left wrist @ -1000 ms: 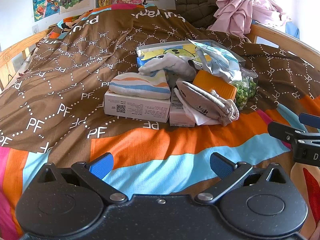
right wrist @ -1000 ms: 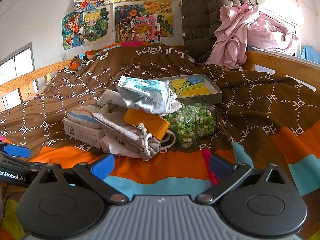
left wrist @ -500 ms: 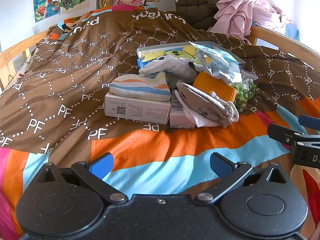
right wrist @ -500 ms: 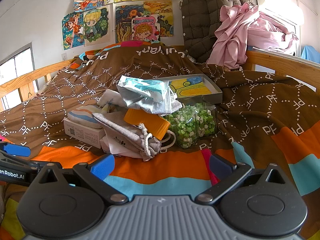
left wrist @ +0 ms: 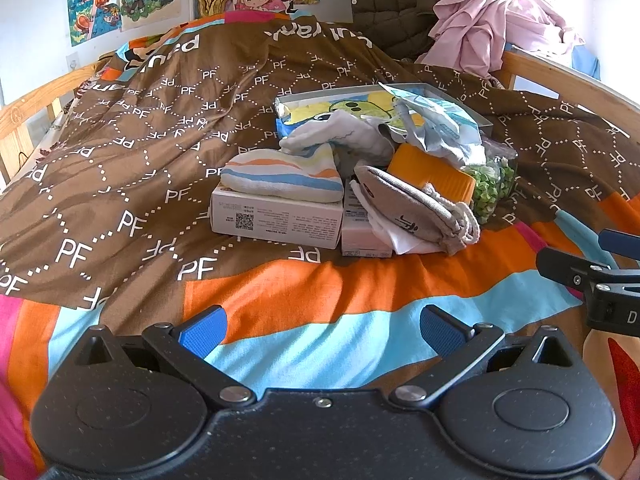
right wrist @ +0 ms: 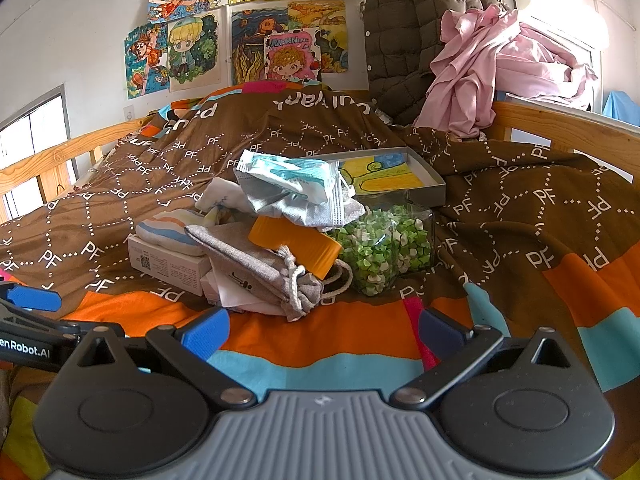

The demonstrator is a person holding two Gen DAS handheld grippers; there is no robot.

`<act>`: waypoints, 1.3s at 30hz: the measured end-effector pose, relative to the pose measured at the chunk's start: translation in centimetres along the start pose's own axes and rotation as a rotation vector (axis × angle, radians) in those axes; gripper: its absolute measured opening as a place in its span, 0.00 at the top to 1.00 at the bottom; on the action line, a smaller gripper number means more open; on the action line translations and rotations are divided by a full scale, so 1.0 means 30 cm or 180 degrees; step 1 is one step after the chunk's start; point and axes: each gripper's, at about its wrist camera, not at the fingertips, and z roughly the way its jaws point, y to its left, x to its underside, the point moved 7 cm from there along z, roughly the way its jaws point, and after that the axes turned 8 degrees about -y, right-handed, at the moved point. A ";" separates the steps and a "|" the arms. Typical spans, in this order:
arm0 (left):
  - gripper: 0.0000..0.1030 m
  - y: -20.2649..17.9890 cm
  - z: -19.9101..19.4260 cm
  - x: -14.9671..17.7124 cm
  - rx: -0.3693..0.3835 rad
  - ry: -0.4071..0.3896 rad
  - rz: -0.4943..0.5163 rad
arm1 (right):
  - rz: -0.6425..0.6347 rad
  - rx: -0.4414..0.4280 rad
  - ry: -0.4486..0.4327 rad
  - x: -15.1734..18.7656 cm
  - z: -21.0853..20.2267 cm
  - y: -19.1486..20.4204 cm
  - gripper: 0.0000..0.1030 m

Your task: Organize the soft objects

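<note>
A heap of things lies mid-bed on the brown quilt. A striped folded cloth (left wrist: 282, 178) (right wrist: 168, 230) rests on a white box (left wrist: 276, 220) (right wrist: 170, 266). A grey drawstring pouch (left wrist: 416, 206) (right wrist: 260, 266) lies at the front, with white socks (left wrist: 344, 136) (right wrist: 222, 196) behind. A plastic-wrapped pack (left wrist: 432, 120) (right wrist: 292, 174) tops the heap. My left gripper (left wrist: 320, 330) is open and empty, well short of the heap. My right gripper (right wrist: 322, 332) is open too, with nothing between its fingers.
An orange lid (right wrist: 294, 246), a clear jar of green paper stars (right wrist: 386, 250) and a shallow grey tray (right wrist: 400, 170) with a picture sit in the heap. Wooden bed rails (right wrist: 560, 124) run along both sides. A pink garment (right wrist: 492, 68) and a quilted coat (right wrist: 396, 36) hang at the back.
The left wrist view has risen and tilted slightly, so the heap sits a little lower in frame. The right gripper has hardly moved. Both stay open.
</note>
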 end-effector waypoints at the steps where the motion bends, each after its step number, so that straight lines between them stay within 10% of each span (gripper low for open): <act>1: 0.01 -0.001 -0.001 0.001 -0.0002 -0.0010 0.0006 | 0.0003 -0.0003 0.0006 -0.004 -0.003 -0.005 0.00; 12: 0.01 -0.024 -0.035 -0.045 0.0194 -0.0396 0.0240 | 0.0100 -0.0029 -0.0079 -0.006 -0.006 0.007 0.00; 21: 0.01 -0.024 0.035 -0.046 0.0323 0.0018 0.0029 | 0.0363 -0.0098 -0.0190 -0.059 0.025 -0.041 0.00; 39: 0.01 -0.010 0.158 -0.167 0.0255 -0.0060 -0.0302 | -0.0212 -0.0650 -0.0653 -0.246 0.340 -0.029 0.00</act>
